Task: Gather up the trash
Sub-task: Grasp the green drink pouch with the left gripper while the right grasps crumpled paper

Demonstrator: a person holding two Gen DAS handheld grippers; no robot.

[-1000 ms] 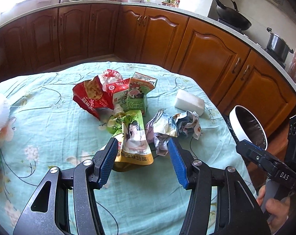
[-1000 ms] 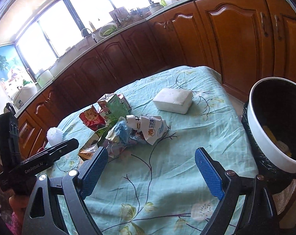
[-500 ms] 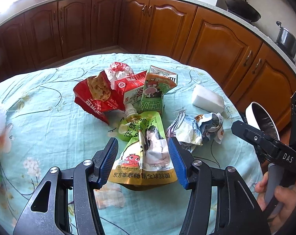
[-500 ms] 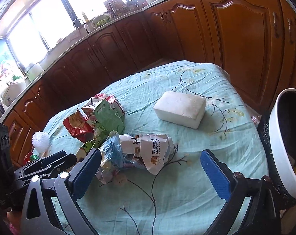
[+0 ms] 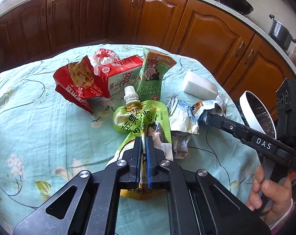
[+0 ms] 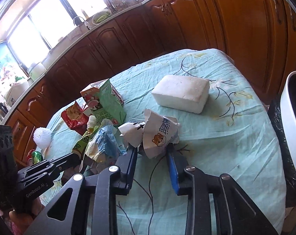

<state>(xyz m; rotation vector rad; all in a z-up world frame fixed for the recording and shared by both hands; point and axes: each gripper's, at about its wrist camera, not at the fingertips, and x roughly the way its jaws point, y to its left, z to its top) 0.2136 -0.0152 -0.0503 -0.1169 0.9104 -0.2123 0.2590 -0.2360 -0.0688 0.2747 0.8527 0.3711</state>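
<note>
A surface covered in a pale turquoise cloth printed with leaves and flowers is standing in a kitchen, with dark brown wooden cabinets curving round behind it under a light countertop. Bright windows are glaring above a sink in the right wrist view; a black wok and a steel pot are sitting on the counter. The left gripper has just been closing and its jaws are now pinching a flat green drink pouch with a white spout lying near the surface's middle. The right gripper has just been narrowing too, its jaws pressing both sides of a crumpled white paper wrapper with an orange cartoon animal. Behind these, a red snack bag, a red-and-white carton and a green carton are lying clustered. A white foam block is resting apart, and a white-rimmed bin with a black liner is standing beside the edge
</note>
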